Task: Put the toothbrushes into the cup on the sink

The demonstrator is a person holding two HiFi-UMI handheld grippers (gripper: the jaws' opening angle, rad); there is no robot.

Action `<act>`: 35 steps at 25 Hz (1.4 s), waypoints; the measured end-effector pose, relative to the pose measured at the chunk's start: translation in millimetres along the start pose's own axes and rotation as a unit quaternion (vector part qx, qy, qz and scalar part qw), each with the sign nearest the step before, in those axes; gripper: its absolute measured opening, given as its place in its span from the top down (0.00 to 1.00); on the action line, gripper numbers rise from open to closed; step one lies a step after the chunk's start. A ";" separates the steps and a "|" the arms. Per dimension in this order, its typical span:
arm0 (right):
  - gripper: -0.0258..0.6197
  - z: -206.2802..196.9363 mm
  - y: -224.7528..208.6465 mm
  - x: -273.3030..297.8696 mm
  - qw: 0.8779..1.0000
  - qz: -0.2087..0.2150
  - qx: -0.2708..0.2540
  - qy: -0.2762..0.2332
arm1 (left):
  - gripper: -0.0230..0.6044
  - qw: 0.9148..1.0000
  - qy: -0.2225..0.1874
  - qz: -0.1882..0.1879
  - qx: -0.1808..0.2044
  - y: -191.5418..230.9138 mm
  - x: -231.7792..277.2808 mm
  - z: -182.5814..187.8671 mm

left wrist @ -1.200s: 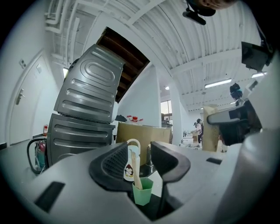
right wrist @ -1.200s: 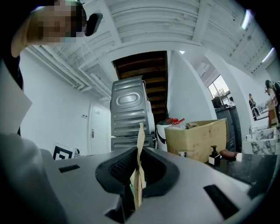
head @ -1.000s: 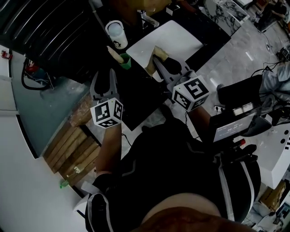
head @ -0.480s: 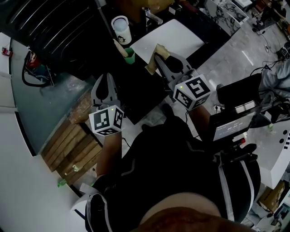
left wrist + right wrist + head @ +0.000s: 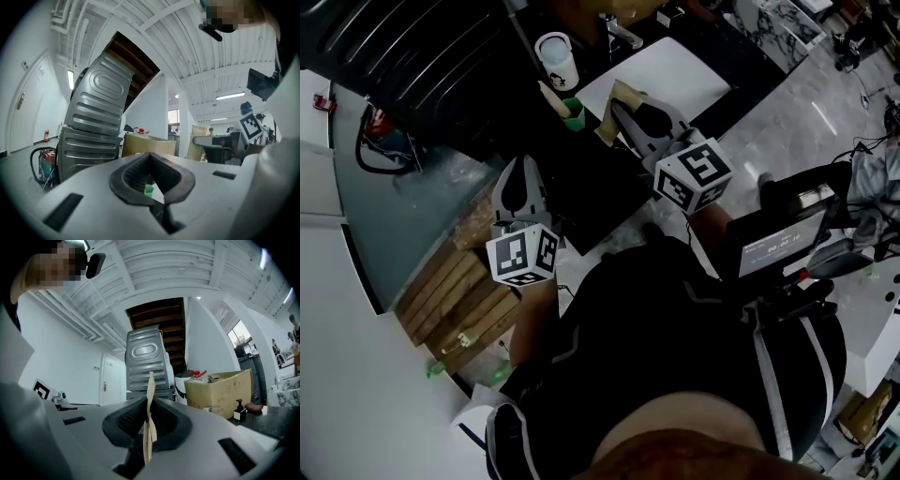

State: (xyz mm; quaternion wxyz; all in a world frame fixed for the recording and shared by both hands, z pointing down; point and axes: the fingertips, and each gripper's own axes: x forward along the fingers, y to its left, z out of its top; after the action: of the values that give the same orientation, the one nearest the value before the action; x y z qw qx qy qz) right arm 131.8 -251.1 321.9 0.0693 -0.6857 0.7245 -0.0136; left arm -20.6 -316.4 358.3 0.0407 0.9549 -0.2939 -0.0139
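Wooden slats point(image 5: 455, 300): lower left, beside the dark counter.
Left gripper point(image 5: 523, 167): jaws pressed together with nothing between them; held level, pointing toward the cup but well short of it.
White jar point(image 5: 555, 61): upright at the back of the counter.
First toothbrush point(image 5: 551, 96): tan-wrapped, standing in the cup, leaning left.
Green cup point(image 5: 573, 114): upright on the dark counter, just beside the sink's left corner.
Second toothbrush point(image 5: 150, 385): tan-wrapped, clamped edge-on between the right gripper's pads — ends protruding above and below.
Right gripper point(image 5: 617, 105): closed on the second toothbrush, just right of the cup.
White sink point(image 5: 675, 75): flat pale basin, upper right.
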 end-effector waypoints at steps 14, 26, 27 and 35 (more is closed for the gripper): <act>0.90 2.4 -15.0 50.2 0.999 0.049 -0.002 0.003 | 0.95 0.998 0.006 0.061 -0.003 8.0 1.6 -2.6; 0.90 -20.9 -37.8 112.9 0.997 0.079 -0.014 0.004 | 0.95 0.993 0.027 0.118 -0.016 11.9 0.9 -24.7; 0.90 -25.6 -40.7 116.7 0.997 0.080 -0.013 0.004 | 0.95 0.992 0.029 0.121 -0.016 11.8 1.4 -27.0; 0.90 -81.1 -46.3 139.8 0.995 0.093 -0.013 0.042 | 0.95 0.988 0.053 0.146 -0.013 14.0 -1.6 -43.1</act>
State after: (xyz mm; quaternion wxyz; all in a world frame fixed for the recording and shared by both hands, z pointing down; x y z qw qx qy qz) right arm 161.1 -399.1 396.1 0.0307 -0.6148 0.7877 -0.0263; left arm -27.6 -324.0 402.5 0.0698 0.9006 -0.4271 0.0390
